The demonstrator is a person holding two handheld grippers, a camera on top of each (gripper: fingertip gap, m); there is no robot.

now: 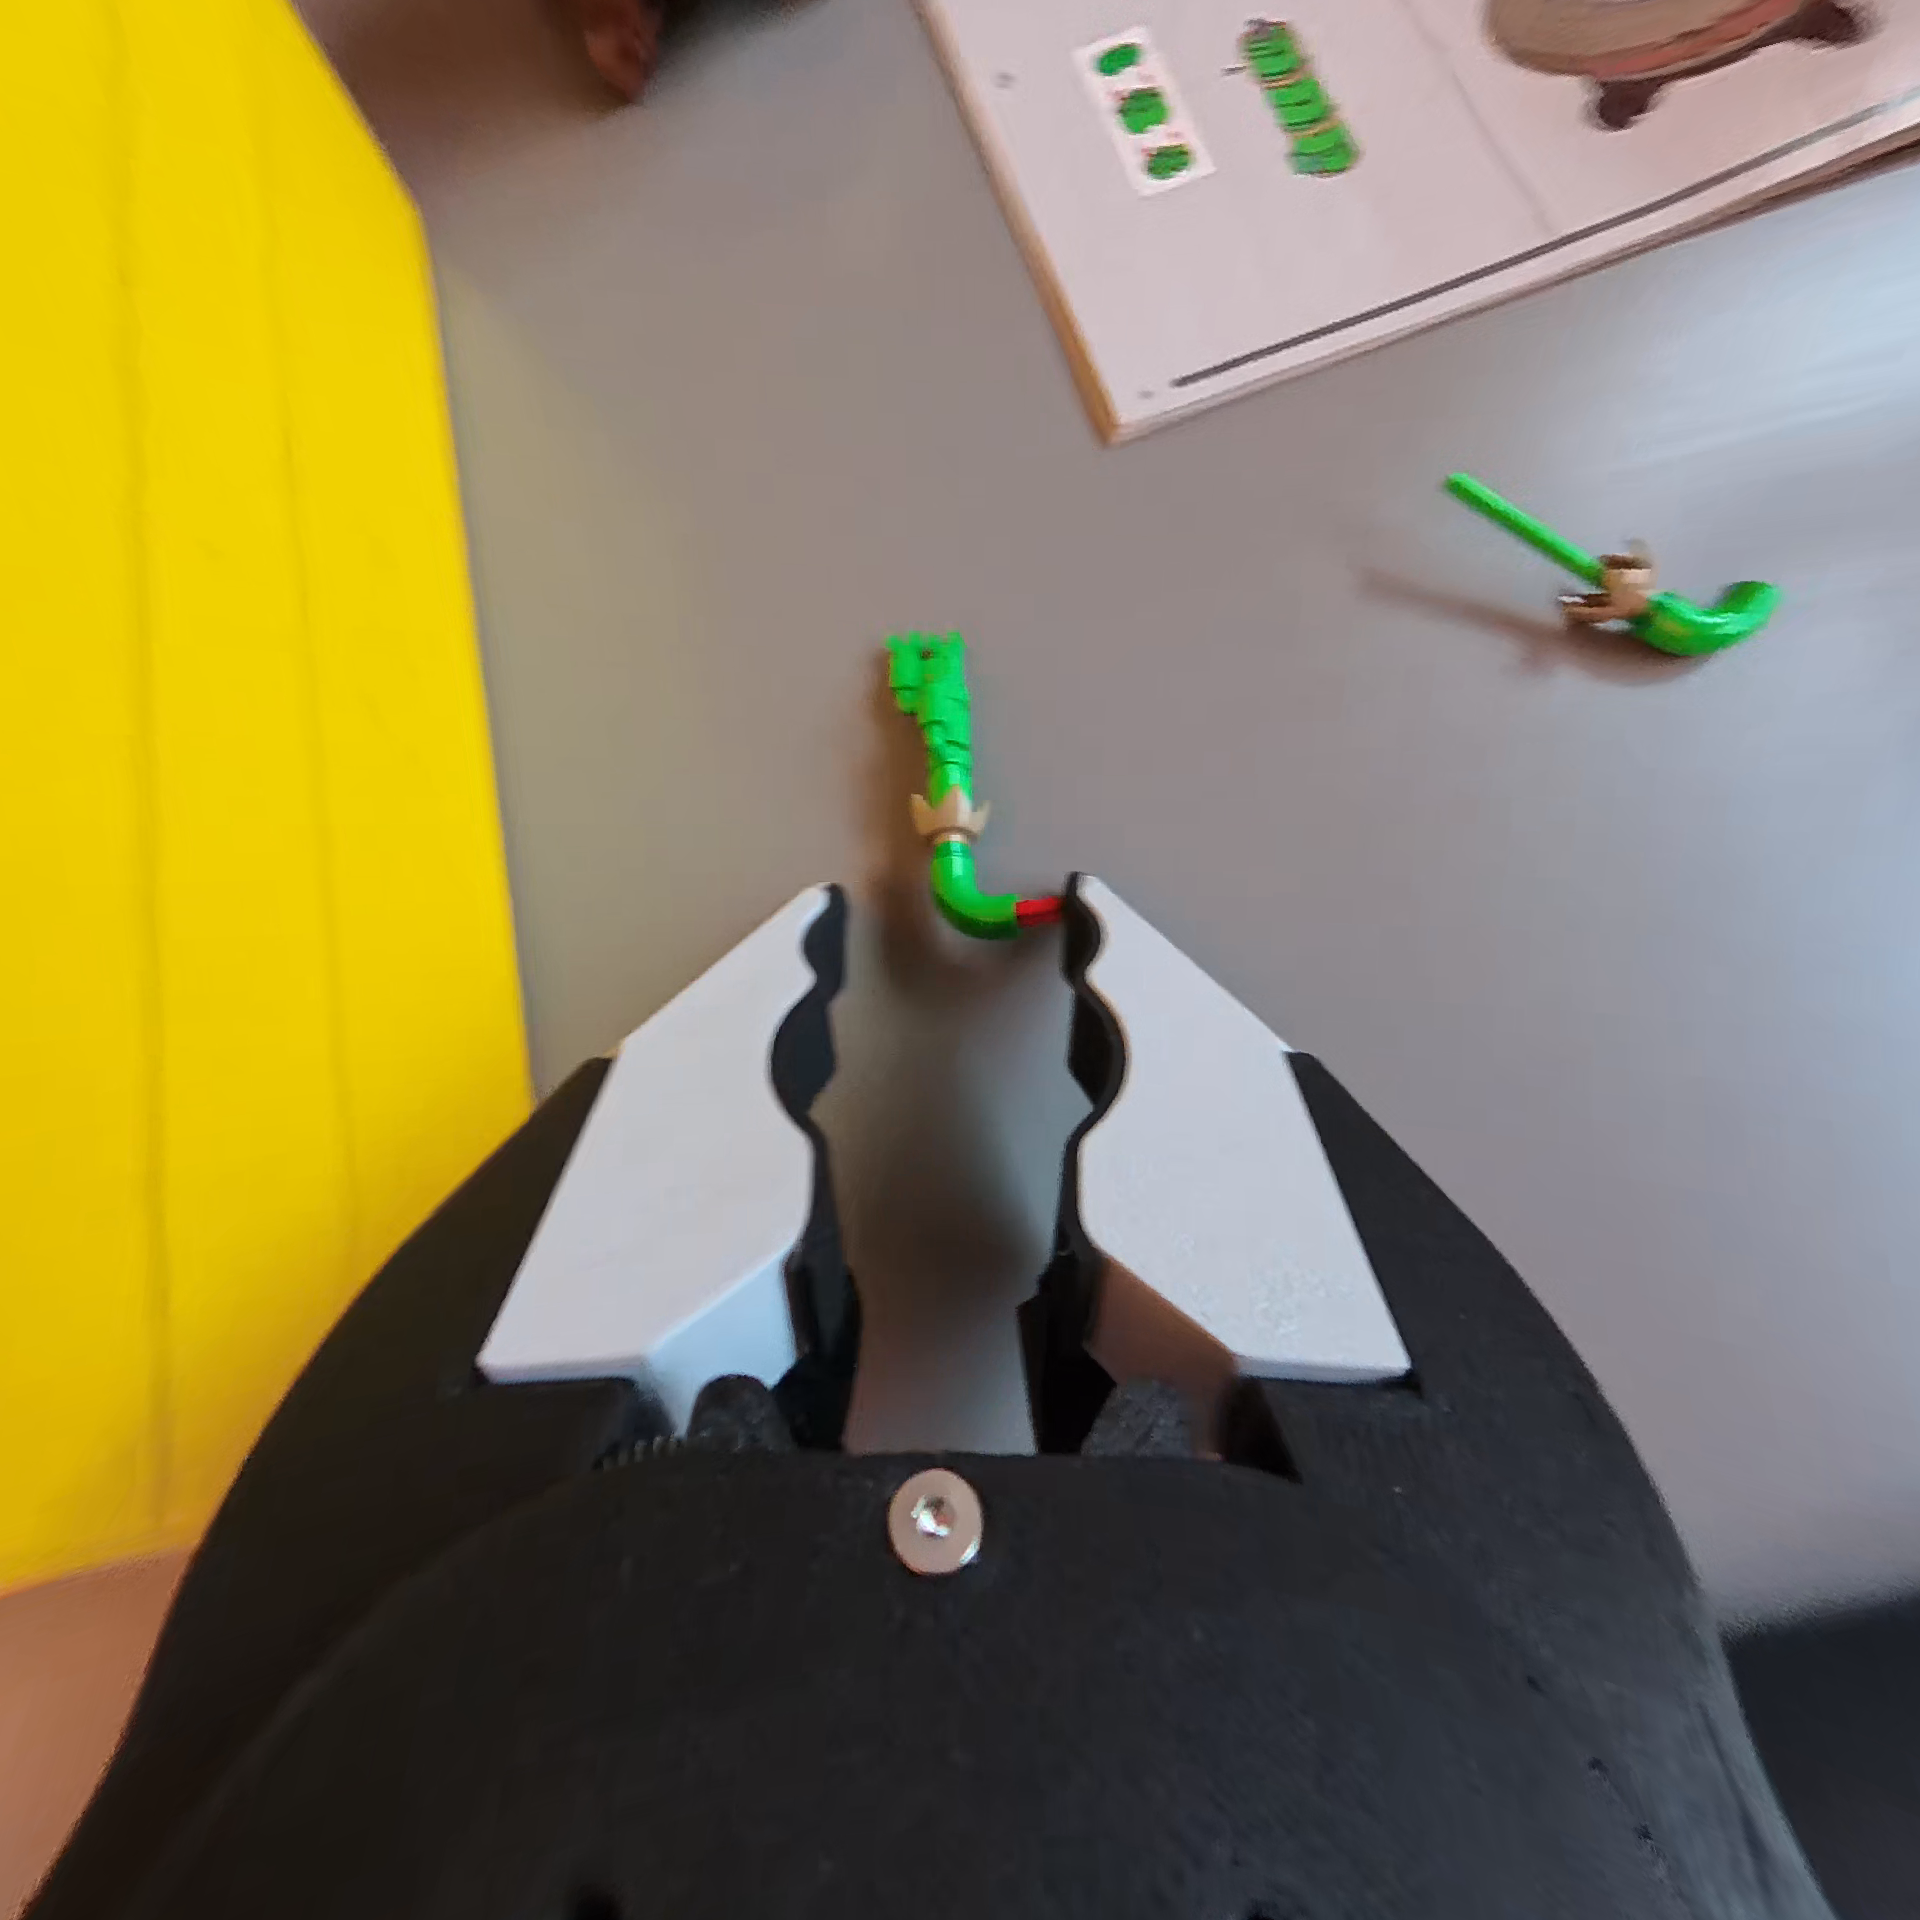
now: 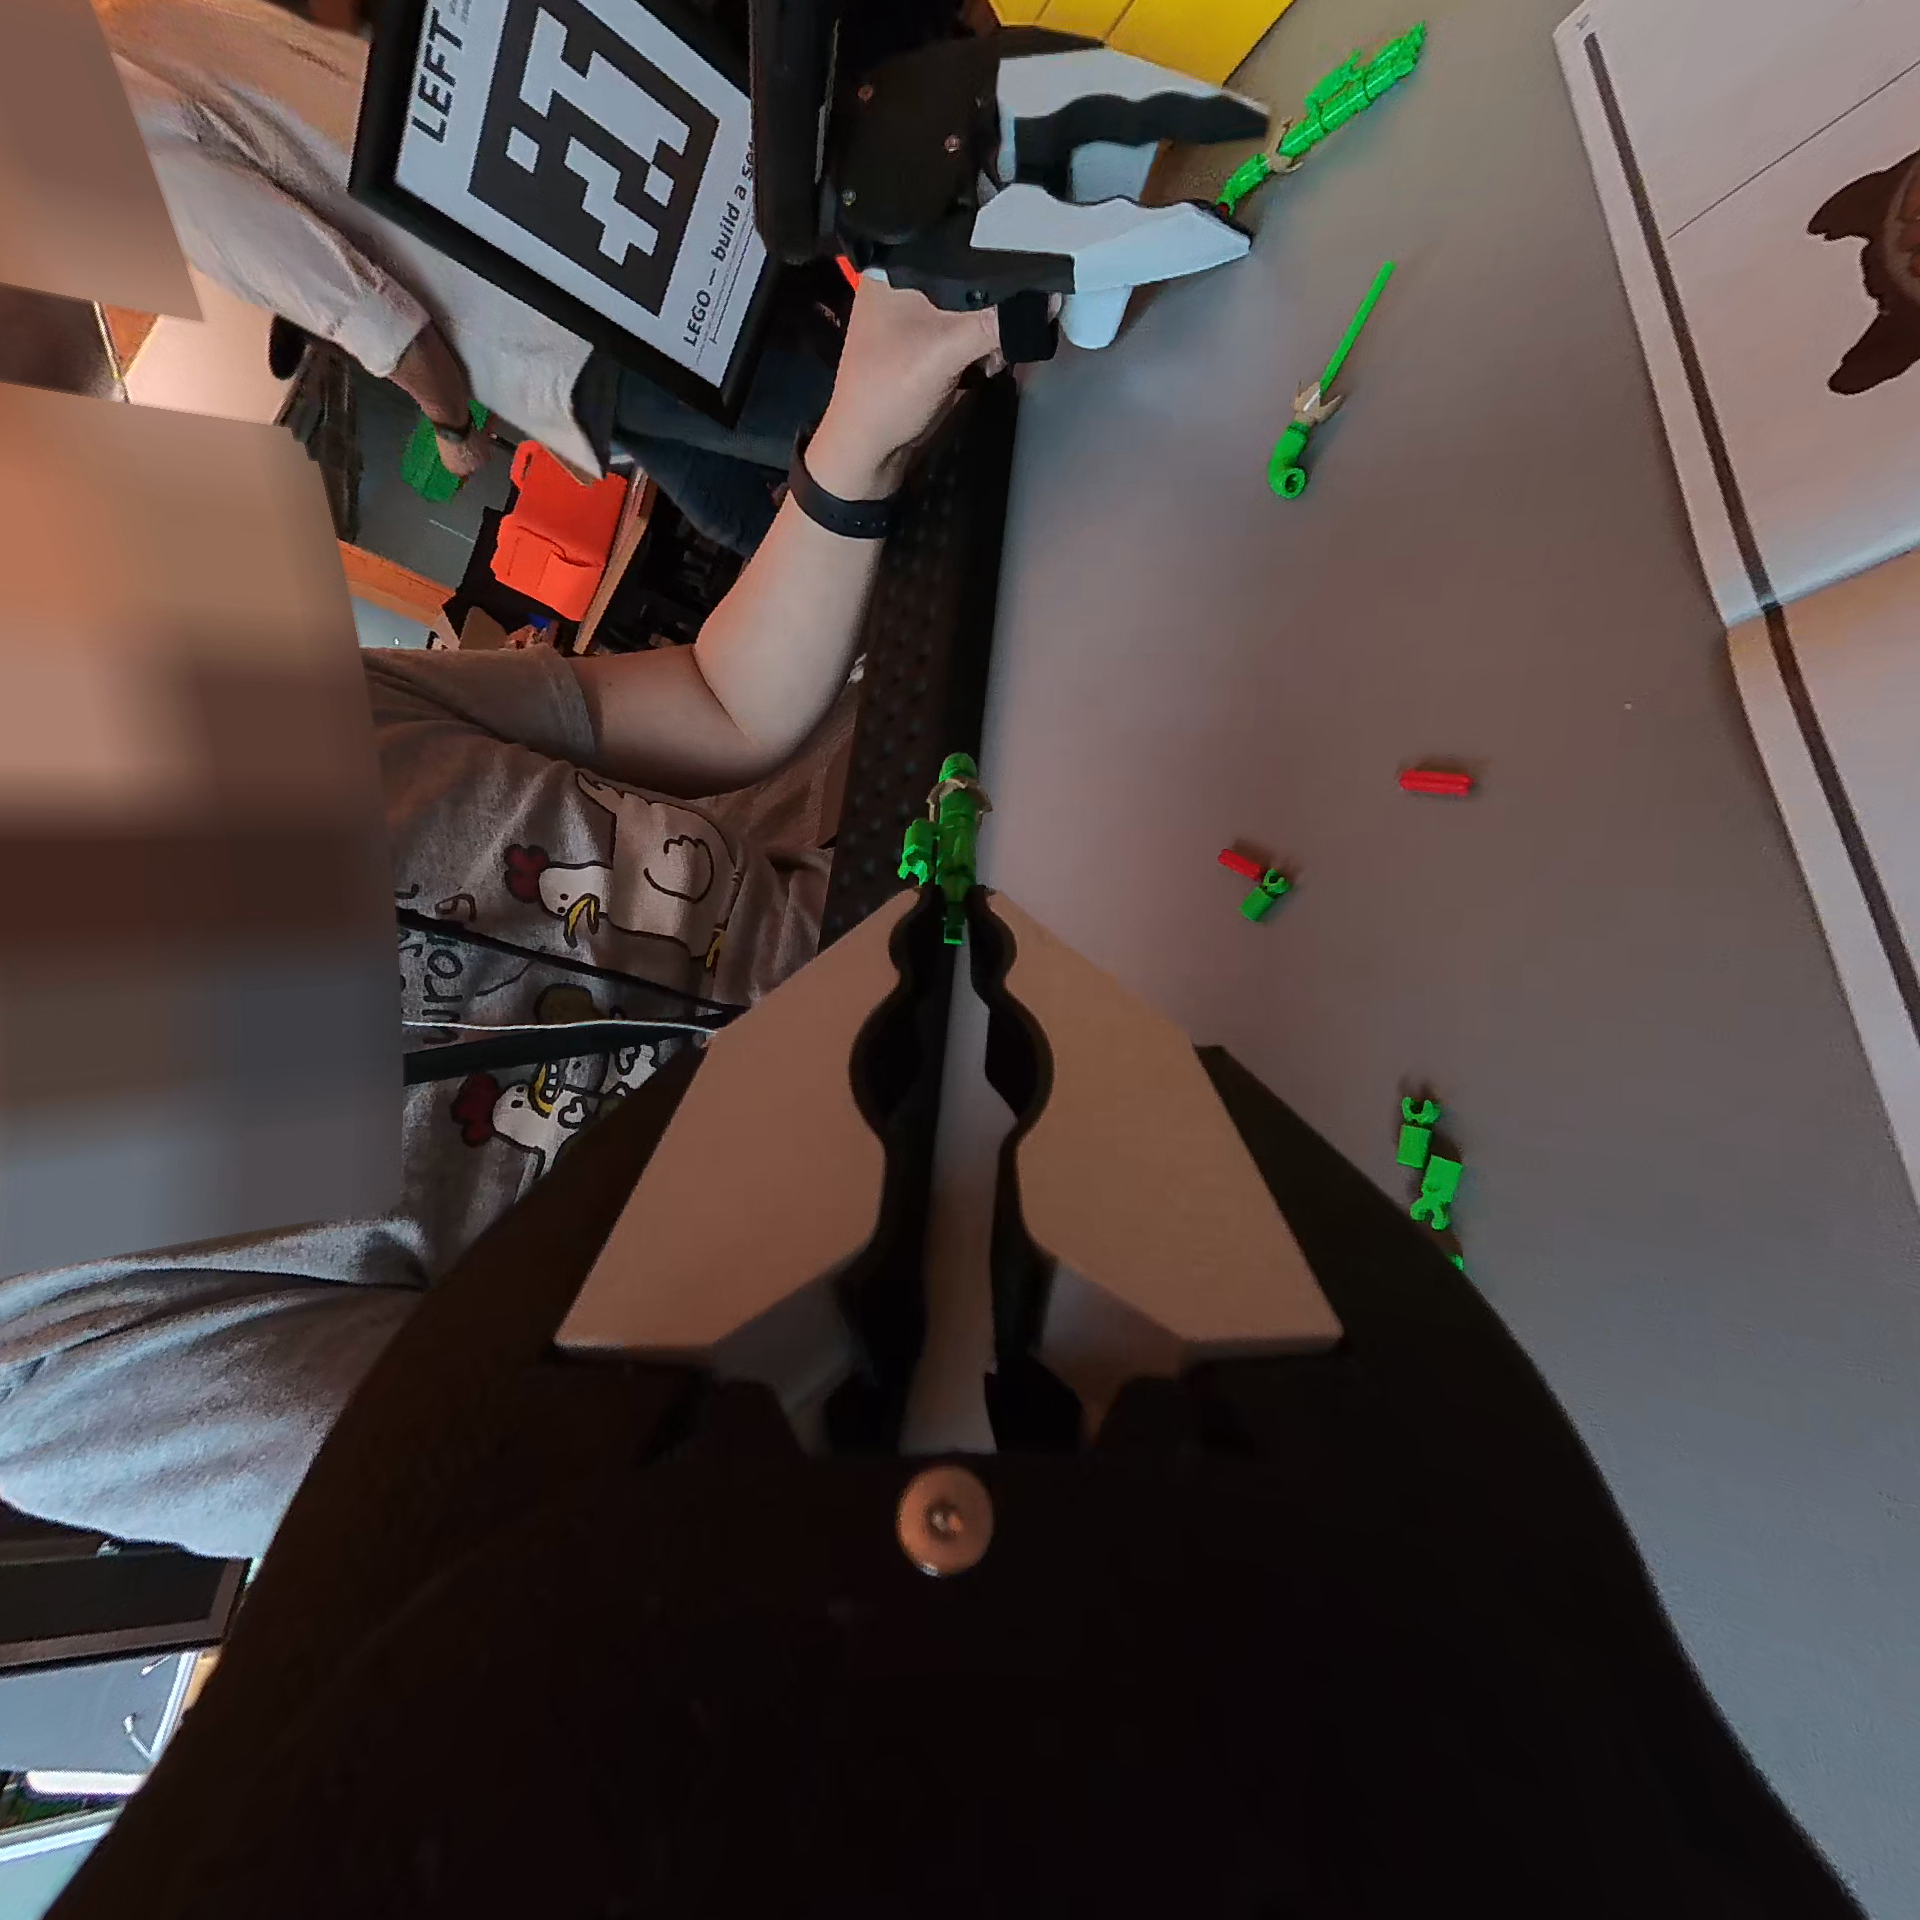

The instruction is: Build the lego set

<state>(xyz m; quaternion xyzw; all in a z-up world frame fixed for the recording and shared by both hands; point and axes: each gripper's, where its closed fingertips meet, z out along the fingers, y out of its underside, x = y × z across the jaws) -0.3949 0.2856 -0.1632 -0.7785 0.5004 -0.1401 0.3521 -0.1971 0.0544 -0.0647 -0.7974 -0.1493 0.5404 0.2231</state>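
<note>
In the left wrist view my left gripper (image 1: pixel 951 899) is open just above the grey table. A green lego stem with a tan collar and a red pin (image 1: pixel 951 821) lies at its tips; the red end touches the right fingertip (image 1: pixel 1081 914). A second green stem (image 1: pixel 1621 592) lies to the right. In the right wrist view my right gripper (image 2: pixel 954 909) is shut on a small green stem piece (image 2: pixel 954 831) held near the table's edge. The left gripper (image 2: pixel 1226 177) shows far off, beside the first stem (image 2: pixel 1320 114).
A yellow box (image 1: pixel 208 727) fills the left side. An open instruction booklet (image 1: pixel 1403 208) lies at the far right, also in the right wrist view (image 2: pixel 1787 416). Loose red pins (image 2: pixel 1434 781) and small green pieces (image 2: pixel 1429 1164) lie on the table (image 2: pixel 1455 623). A person sits along the edge. My hands' fingertips stand some 35 cm from each other.
</note>
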